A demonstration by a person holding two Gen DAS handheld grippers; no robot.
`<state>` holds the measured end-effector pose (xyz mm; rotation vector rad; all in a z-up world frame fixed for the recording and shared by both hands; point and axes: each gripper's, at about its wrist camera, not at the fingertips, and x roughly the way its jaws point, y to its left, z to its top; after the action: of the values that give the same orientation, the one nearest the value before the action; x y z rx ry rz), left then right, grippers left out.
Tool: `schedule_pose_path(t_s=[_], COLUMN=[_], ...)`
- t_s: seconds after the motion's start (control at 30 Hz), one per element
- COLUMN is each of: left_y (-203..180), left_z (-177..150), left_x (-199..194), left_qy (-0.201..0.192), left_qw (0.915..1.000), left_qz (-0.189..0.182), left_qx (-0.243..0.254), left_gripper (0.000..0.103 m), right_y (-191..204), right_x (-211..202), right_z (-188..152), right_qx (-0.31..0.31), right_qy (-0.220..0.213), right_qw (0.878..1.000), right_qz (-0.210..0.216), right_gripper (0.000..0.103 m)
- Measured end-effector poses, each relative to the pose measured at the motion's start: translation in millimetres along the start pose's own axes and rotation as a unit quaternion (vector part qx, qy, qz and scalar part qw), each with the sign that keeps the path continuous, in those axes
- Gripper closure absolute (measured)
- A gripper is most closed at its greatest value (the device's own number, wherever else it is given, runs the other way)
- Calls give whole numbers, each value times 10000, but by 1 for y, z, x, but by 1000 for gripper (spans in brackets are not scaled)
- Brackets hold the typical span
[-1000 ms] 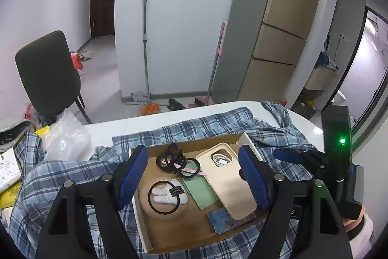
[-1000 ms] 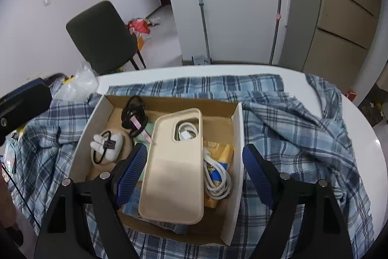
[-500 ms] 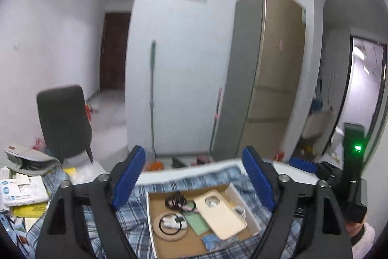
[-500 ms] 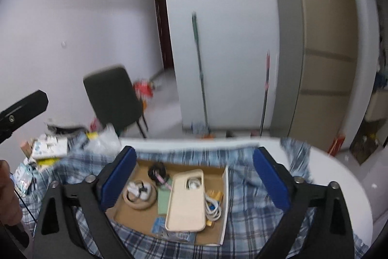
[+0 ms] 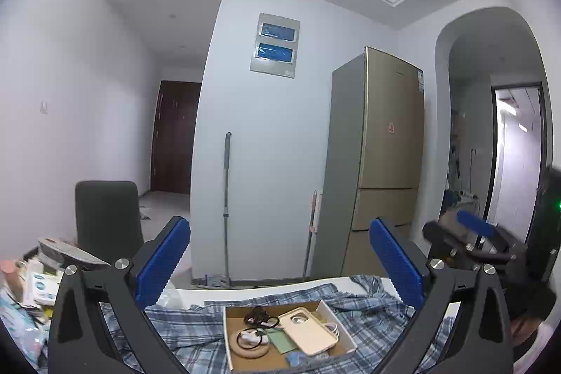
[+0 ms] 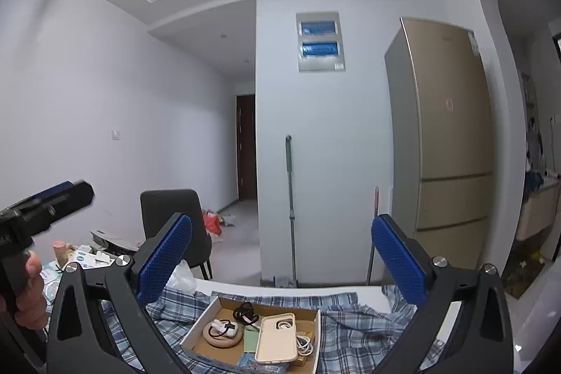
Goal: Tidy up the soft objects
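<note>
A blue plaid shirt point(image 5: 196, 328) point(image 6: 350, 328) lies rumpled across the white table, under a shallow cardboard box point(image 5: 227, 335) point(image 6: 317, 339). In the box are a beige phone case point(image 5: 308, 330) point(image 6: 275, 340), black hair ties point(image 5: 257, 316), a wooden ring point(image 6: 210, 340) and a white cable. My left gripper point(image 5: 278, 230) points level, high above the box, its jaws opening with nothing between them. My right gripper point(image 6: 280, 226) is also held high and level, open wide and empty. Each gripper shows at the edge of the other's view.
A dark chair point(image 5: 105, 216) stands behind the table at the left. A gold fridge point(image 5: 382, 163) and a mop point(image 5: 226, 198) stand against the far wall. Papers and packets point(image 6: 84, 258) crowd the table's left end. A hand point(image 6: 28, 290) holds the left gripper's handle.
Both grippers have risen and tipped up from looking down at the box to pointing level. The box has shrunk to the bottom of both views. Both pairs of jaws have spread wider.
</note>
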<state>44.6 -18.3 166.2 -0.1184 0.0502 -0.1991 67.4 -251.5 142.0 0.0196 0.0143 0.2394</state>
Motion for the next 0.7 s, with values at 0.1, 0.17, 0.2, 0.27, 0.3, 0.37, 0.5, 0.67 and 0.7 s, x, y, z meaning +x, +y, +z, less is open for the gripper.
schedule_pose_path(t_s=[0.1,0.17,0.2,0.27,0.3,0.37,0.5,0.67,0.7], left_y=[-9,-13,-14,-17,-17,-18,-14,4,7], left_z=[1,1,0,-3,-5,-13,-34,-66,-72], left_x=[-14,-26,-34,-46,-51,-61,-70,-68,-66], left_qy=[110,82,-14,-153,-195,-244,-360,-287,-257], left_qw=[9998,9997,9997,9996,9995,9994,9988,9996,9997], left_qz=[10,-52,-24,5,-17,-77,47,1,45], left_qx=[185,232,241,239,233,248,338,51,2], left_gripper=[0,0,0,0,0,0,0,0,0], right_y=[4,6,7,7,8,10,9,7,5], right_x=[-14,-23,-27,-37,-39,-43,-50,-47,-47], right_z=[4,3,2,-4,-8,-19,-48,-80,-86], right_qx=[-93,-77,-69,-63,-94,-228,-252,-199,-173], right_qy=[-66,-107,-141,-238,-252,-245,-223,-83,-52], right_qw=[9999,9999,9999,9997,9995,9991,9994,9998,9998], right_qz=[-25,-16,-20,-92,-179,-251,-27,41,31], right_gripper=[1,0,0,0,0,0,0,0,0])
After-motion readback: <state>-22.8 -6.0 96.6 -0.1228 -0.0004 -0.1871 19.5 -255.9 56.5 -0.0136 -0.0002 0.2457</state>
